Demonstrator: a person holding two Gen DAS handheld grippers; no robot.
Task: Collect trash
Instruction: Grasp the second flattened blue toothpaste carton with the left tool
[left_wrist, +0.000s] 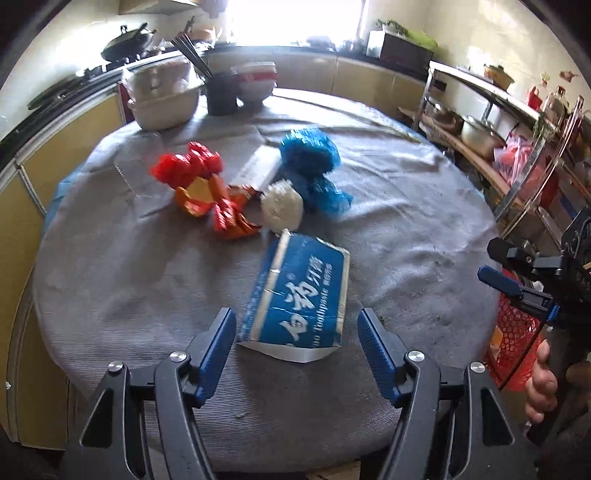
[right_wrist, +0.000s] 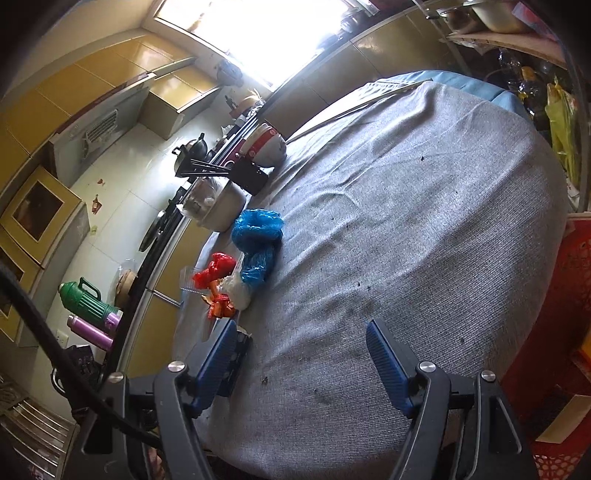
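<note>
several pieces of trash lie on the grey-clothed round worktop (left_wrist: 388, 221). nearest its near edge is a flattened blue toothpaste box (left_wrist: 295, 295), and the left gripper (left_wrist: 297, 354) hangs over the box's near end with its fingers (left_wrist: 218, 354) spread wide, one on each side and neither touching it; nothing is held. further toward the middle sit a white crumpled wad (left_wrist: 282, 206), orange-red foil wrappers (left_wrist: 221, 210), a bunched red plastic bag (left_wrist: 188, 166) and a bunched blue plastic bag (left_wrist: 314, 166), all touching or just beside one another. the right gripper (right_wrist: 301, 365) is also released and empty, over bare cloth near the right edge, where a person's hand (left_wrist: 541, 387) grips its handle. a red mesh basket (left_wrist: 515, 332) shows below that edge and is probably where the trash goes.

the box looks light and thin, stiff only along its folds, so it would likely buckle or slide on the cloth rather than resist. the best hold seems to be across its narrow width at the near end, with one finger worked under the lifted edge. the bags and wad are soft and would squash; a pinch through the bulk should do.
</note>
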